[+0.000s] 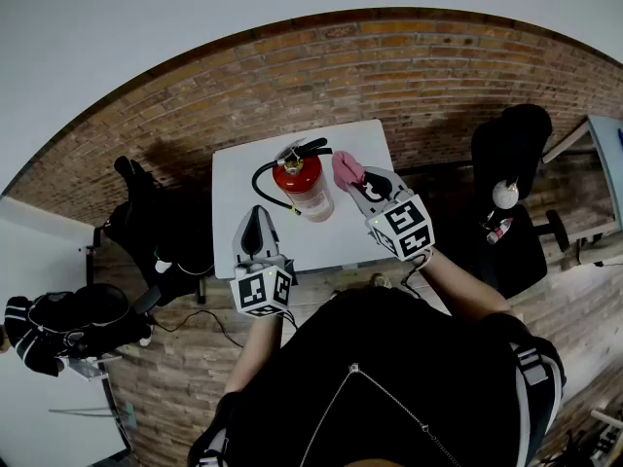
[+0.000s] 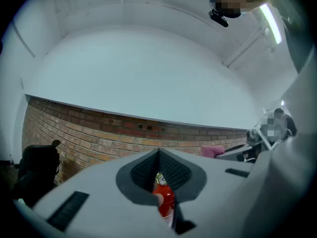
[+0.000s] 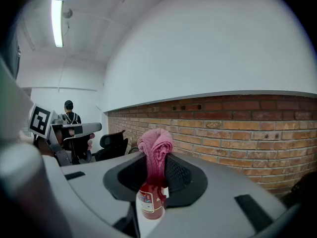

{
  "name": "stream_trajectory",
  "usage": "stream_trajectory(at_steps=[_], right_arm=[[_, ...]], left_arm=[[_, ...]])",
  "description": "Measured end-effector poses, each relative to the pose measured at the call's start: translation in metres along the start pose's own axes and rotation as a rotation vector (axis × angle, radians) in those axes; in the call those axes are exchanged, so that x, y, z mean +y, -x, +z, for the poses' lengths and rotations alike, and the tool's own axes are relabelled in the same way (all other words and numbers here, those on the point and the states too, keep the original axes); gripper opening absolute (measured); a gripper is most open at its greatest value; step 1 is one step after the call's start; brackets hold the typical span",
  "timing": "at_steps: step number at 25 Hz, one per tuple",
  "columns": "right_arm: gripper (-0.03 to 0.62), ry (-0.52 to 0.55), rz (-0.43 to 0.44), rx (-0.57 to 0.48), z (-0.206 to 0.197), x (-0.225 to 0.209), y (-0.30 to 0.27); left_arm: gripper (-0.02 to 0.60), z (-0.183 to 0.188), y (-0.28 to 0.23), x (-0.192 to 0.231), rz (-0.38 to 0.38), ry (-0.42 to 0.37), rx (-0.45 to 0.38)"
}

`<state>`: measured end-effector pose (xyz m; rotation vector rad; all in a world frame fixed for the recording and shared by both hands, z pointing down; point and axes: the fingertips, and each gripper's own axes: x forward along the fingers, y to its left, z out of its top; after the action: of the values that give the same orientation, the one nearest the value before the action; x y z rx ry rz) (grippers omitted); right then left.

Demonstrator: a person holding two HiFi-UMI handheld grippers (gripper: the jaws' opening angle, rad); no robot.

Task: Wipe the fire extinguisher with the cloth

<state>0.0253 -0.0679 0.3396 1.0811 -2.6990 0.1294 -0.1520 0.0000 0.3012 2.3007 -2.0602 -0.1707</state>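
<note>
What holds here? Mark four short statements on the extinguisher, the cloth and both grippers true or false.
1. The right gripper is shut on the pink cloth. True.
2. The fire extinguisher lies on the floor. False: it stands on the white table.
3. The left gripper clamps the extinguisher. False: its jaws are together on nothing, short of the extinguisher.
4. A brick wall runs behind the table. True.
</note>
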Motion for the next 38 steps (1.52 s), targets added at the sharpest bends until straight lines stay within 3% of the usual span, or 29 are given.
stream_trajectory(at_steps=[16, 21, 25, 30, 38], right_arm=[[0.103, -0.1, -0.03, -0.01, -0.011, -0.009, 0.009], [0.103, -0.107, -0.009, 0.081, -0.048, -0.044, -0.002], [0.103, -0.13, 0.065, 0.142, -0.068, -0.077, -0.024], [0.103, -0.182, 0.231, 0.203, -0.085, -0.114, -0.054], [0.103, -0.147, 0.44, 0.318, -0.116, -0.151, -0.113]], left_arm=[[0.011, -0.032, 0.008, 0.014, -0.063, 0.059, 0.051], [0.01, -0.051, 0.0, 0.012, -0.04, 0.072, 0.096], [0.01, -0.057, -0.018, 0.008, 0.023, 0.039, 0.096], [0.011, -0.058, -0.034, -0.001, 0.176, 0.037, 0.083], [0.009, -0.061, -0.048, -0.017, 0.378, 0.009, 0.075]])
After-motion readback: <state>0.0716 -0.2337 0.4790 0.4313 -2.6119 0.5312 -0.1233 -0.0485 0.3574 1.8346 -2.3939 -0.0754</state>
